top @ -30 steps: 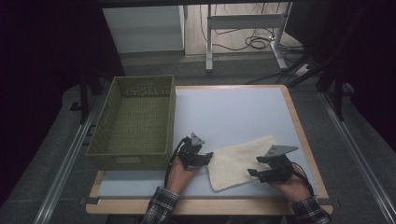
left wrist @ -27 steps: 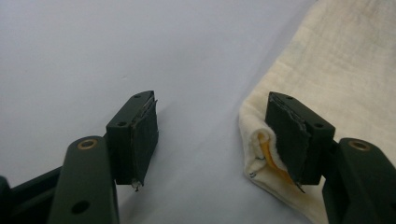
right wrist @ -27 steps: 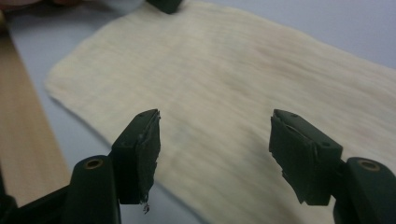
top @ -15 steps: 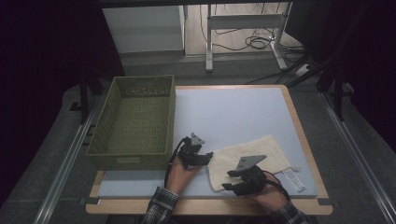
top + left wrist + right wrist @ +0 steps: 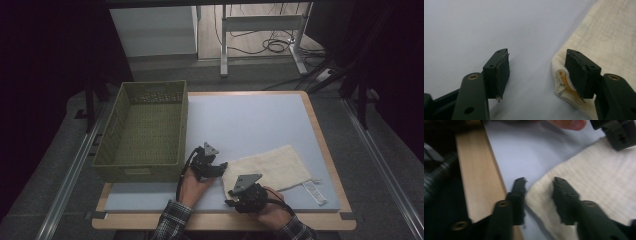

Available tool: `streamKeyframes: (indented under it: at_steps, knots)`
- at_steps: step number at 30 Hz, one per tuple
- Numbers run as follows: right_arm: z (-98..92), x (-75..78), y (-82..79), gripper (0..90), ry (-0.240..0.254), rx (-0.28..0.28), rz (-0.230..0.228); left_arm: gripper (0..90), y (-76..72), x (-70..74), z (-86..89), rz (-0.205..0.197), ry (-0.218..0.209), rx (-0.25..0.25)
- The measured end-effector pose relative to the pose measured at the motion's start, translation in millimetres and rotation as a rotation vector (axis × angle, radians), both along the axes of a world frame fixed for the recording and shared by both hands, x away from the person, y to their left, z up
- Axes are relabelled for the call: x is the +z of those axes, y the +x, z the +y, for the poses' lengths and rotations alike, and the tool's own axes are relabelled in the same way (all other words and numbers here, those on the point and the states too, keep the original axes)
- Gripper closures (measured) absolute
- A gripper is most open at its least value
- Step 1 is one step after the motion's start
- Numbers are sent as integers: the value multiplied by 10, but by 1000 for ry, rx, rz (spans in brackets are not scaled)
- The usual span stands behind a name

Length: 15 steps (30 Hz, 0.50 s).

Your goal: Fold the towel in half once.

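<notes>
Open pale-blue table mat (image 5: 250,125) offers free passage beyond the flat cream woven cloth (image 5: 275,167). The tall olive-green woven plastic basket (image 5: 142,130) walls off the left side; a small white tag (image 5: 315,192) lies near the right edge.

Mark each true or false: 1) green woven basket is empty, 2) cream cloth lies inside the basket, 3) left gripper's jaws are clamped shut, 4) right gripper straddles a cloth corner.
1) The green woven basket is empty: true.
2) The cream cloth lies inside the basket: false, it lies flat on the pale blue table mat.
3) The left gripper is clamped shut: false, its jaws stand apart, one pad against the cloth's edge.
4) The right gripper straddles a cloth corner: true; its jaws have just been closing.
</notes>
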State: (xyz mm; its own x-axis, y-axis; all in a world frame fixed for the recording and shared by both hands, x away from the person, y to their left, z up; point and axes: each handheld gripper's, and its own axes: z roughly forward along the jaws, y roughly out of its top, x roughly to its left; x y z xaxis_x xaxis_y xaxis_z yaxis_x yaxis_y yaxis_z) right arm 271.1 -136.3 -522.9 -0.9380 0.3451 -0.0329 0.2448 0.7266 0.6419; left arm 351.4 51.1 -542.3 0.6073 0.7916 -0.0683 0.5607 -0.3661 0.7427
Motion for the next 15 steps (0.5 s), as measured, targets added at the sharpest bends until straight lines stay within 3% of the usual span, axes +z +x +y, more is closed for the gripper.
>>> streamKeyframes:
  at_steps: [2,5,7,10,15]
  knots:
    - [11,4,-11,724,-16,-5,-19,429,-6,4,1,0,1,1]
    - [5,17,22,821,-25,-16,-8,537,-24,10,15,7,-8,4]
    - [-22,15,72,837,3,-38,42,639,-31,16,33,25,-29,6]
    - [-60,4,110,841,37,-43,79,834,-5,15,67,69,-87,-40]
    - [-56,40,88,841,34,-37,66,875,-20,108,18,46,-47,-48]
